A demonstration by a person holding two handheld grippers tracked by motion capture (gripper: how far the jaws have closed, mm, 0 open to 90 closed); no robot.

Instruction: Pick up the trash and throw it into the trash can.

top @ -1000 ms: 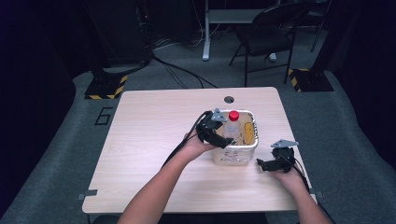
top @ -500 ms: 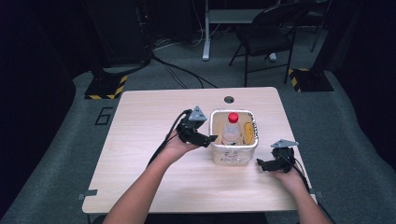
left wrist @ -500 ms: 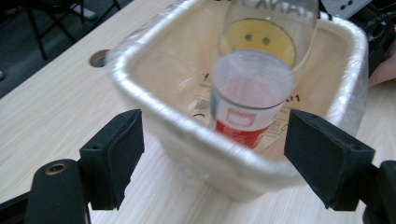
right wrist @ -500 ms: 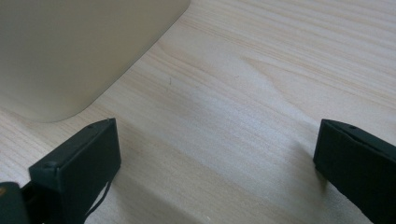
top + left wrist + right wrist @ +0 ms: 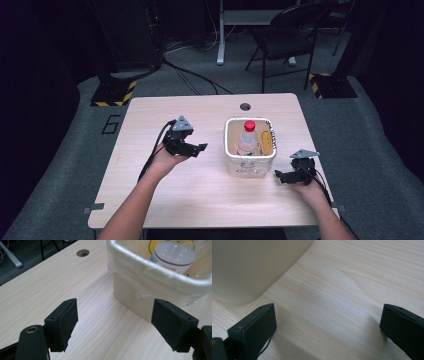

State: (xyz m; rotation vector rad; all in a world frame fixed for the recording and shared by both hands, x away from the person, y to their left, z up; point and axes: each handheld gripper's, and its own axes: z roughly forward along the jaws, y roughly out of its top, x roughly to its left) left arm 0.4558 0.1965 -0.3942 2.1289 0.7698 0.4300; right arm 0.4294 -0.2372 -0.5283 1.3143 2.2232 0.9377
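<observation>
Overhead, the clear bottle (image 5: 247, 140) stands mid-frame in the bin (image 5: 251, 167), light and slippery, best gripped below its red cap (image 5: 249, 125); both gripper views show the left gripper (image 5: 113, 327) and right gripper (image 5: 327, 330) spread wide, empty

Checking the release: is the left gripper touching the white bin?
Apart. The high view shows bare table between the left gripper and the white bin.

Red-capped bottle (image 5: 247, 138) upright in white bin (image 5: 250, 166)
</observation>
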